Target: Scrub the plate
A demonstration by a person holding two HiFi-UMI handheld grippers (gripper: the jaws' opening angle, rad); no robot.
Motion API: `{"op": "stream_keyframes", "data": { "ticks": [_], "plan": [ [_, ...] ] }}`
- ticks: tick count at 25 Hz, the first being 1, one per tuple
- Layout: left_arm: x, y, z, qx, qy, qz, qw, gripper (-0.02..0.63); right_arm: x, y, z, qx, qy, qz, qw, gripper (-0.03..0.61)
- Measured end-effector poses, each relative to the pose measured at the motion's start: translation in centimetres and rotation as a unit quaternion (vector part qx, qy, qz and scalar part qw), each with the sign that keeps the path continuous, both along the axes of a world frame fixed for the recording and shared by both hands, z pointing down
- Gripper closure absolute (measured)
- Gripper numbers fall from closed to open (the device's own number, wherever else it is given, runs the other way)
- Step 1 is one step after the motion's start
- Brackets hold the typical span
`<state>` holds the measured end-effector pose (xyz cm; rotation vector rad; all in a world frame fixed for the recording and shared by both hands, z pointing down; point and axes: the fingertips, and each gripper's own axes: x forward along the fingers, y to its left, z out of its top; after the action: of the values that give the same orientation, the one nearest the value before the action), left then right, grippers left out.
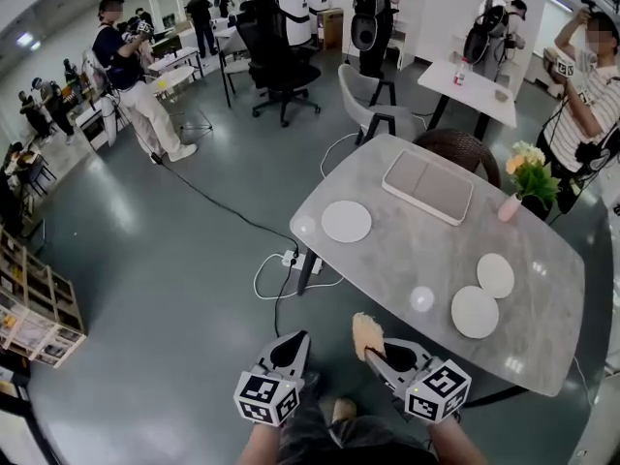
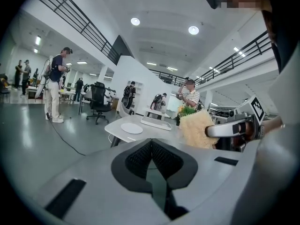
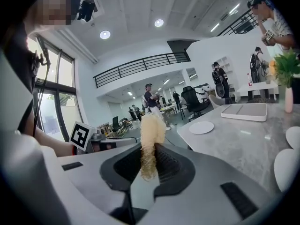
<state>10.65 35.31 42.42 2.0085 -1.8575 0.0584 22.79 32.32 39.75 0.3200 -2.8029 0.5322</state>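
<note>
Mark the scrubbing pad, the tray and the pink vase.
scrubbing pad (image 1: 366,334), head view, on its fluffy free end.
tray (image 1: 428,186), head view, on the middle of its flat top.
pink vase (image 1: 509,208), head view, on the middle of its body.

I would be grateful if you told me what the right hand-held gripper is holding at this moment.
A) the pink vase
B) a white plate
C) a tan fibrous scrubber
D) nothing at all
C: in the right gripper view the right hand-held gripper has its jaws closed on a tan fibrous scrubber, which sticks up from between them.
</note>
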Motion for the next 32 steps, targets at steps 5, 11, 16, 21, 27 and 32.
{"op": "stream_keyframes", "data": {
  "ticks": [5, 11, 16, 21, 27, 32],
  "plan": [
    [-2.2, -4.2, 0.3, -0.006, 0.002, 0.038, 0.9993, 0.6, -2.4, -3.6, 0.3, -0.005, 0.009, 0.032, 0.999, 0.507],
    [-6.3, -9.5, -0.9, -0.009, -0.01, 0.097, 0.9952, 0.6, -6.8, -7.6, 0.1, -0.015, 0.011, 0.068, 0.998, 0.507],
    [-9.1, -13.1, -0.6, -0.013, -0.014, 0.136, 0.9905, 0.6, -10.7, -10.3, 0.3, -0.017, 0.012, 0.089, 0.996, 0.508],
    [-10.6, -15.1, -0.2, -0.021, -0.012, 0.181, 0.9832, 0.6, -12.9, -11.9, 0.8, -0.026, 0.026, 0.117, 0.992, 0.508],
    [-12.5, -16.7, 0.6, -0.026, -0.005, 0.222, 0.9748, 0.6, -14.9, -13.2, 1.4, -0.031, 0.039, 0.157, 0.986, 0.508],
    [-12.9, -17.5, 1.8, -0.036, 0.007, 0.243, 0.9694, 0.6, -16.3, -13.5, 2.1, -0.036, 0.048, 0.164, 0.985, 0.508]
  ]
}}
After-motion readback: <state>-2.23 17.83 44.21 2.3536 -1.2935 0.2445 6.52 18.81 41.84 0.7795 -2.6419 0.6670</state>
